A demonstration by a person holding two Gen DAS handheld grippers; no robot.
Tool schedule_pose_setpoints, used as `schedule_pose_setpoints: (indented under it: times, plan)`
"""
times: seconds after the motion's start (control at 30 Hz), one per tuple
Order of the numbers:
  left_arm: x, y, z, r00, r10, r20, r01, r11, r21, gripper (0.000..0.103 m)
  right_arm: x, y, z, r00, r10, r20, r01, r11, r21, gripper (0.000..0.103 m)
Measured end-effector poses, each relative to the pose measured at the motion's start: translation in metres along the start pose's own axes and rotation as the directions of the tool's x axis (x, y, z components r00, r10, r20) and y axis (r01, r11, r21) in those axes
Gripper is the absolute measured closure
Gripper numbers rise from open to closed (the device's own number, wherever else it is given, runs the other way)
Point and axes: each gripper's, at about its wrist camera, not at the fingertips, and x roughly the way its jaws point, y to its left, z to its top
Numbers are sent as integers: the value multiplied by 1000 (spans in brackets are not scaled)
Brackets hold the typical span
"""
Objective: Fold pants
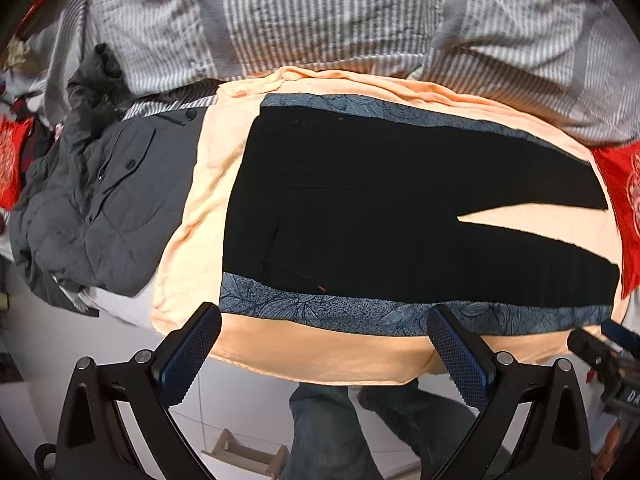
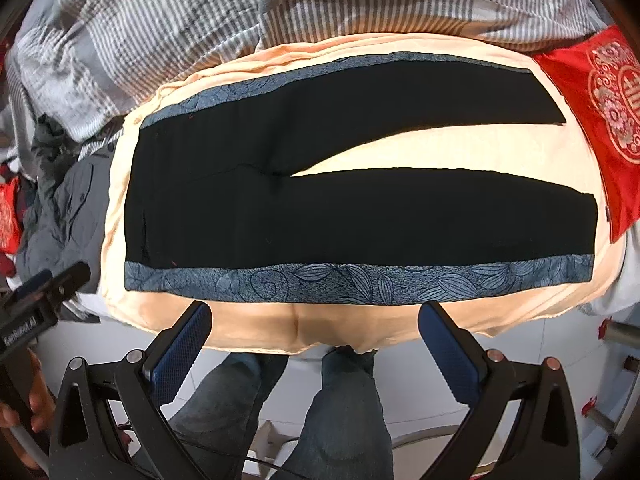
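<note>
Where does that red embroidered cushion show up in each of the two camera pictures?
Left wrist view: red cushion at the far right edge, past the pant legs' ends.
Right wrist view: red cushion at the upper right, beyond the leg ends.
Shared landmark: the black pants lying flat on the peach sheet.

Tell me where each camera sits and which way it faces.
Left wrist: on the left gripper, open, facing the flat black pants on a peach sheet; jeans-clad legs below.
Right wrist: on the right gripper, open, facing the same pants; left gripper at its left edge.
Both share the pants, the sheet and a red embroidered cushion.
</note>
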Motion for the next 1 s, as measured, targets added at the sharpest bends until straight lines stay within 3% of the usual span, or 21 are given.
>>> schedule_pose_setpoints:
  times: [0.2, 0.37, 0.53, 0.6, 0.63, 0.7, 0.77, 1.0]
  plan:
    - [11, 7, -9, 1000, -27, -10, 26, 997, -78, 0, 9, -8, -8, 999, 52, -18, -52, 999, 0, 0]
    - [35, 18, -15, 997, -67, -40, 61, 990, -125, 0, 33, -19, -17, 983, 179, -29, -176, 980, 98, 0]
    - [84, 42, -23, 992, -107, -63, 94, 979, -182, 0, 90, -32, -31, 914, 405, 5, -395, 888, 236, 0]
    - [107, 51, -27, 989, -126, -78, 108, 973, -203, 1, 120, -39, -41, 877, 480, 28, -464, 828, 316, 4]
    - [115, 55, -29, 987, -138, -78, 119, 970, -212, 9, 136, -40, -47, 862, 505, 37, -485, 803, 347, 7]
    - [134, 62, -34, 981, -167, -95, 143, 964, -224, 15, 159, -41, -54, 857, 514, 38, -487, 785, 382, 28]
    - [150, 67, -40, 974, -199, -107, 171, 958, -232, 16, 178, -42, -62, 843, 535, 50, -505, 757, 414, 35]
    - [169, 73, -47, 957, -282, -69, 258, 935, -244, 15, 229, -52, -80, 751, 638, 171, -630, 616, 472, 35]
